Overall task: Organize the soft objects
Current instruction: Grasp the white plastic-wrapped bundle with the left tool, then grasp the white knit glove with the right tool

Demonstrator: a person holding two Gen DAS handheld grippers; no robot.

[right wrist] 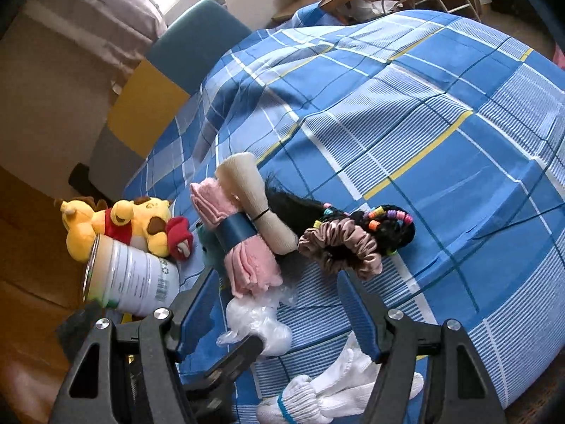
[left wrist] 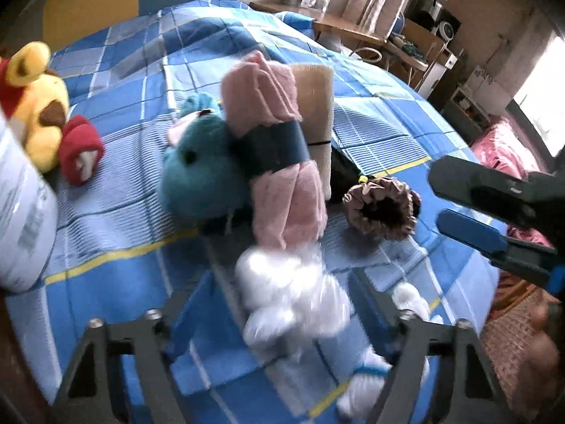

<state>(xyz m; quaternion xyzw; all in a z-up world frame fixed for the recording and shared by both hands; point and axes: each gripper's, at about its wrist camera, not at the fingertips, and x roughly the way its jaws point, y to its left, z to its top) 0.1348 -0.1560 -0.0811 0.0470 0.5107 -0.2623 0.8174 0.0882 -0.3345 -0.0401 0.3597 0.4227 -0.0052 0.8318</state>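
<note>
Left wrist gripper (left wrist: 282, 314): jaws around crinkled white plastic bag (left wrist: 289, 296); contact blurred, grip uncertain.
Right wrist gripper (right wrist: 279, 314): parted, empty; white knitted gloves (right wrist: 317, 399) at six o'clock.
Progress: early; soft items lie scattered on blue checked bedspread (right wrist: 423, 141).

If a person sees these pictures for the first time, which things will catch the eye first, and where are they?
Most striking is the rolled pink towel with a dark blue band, in the middle of the blue checked bedspread, beside a beige roll. A yellow plush toy lies at the left edge behind a white can. Nearest, a clear plastic bag sits between the left gripper's jaws.
</note>
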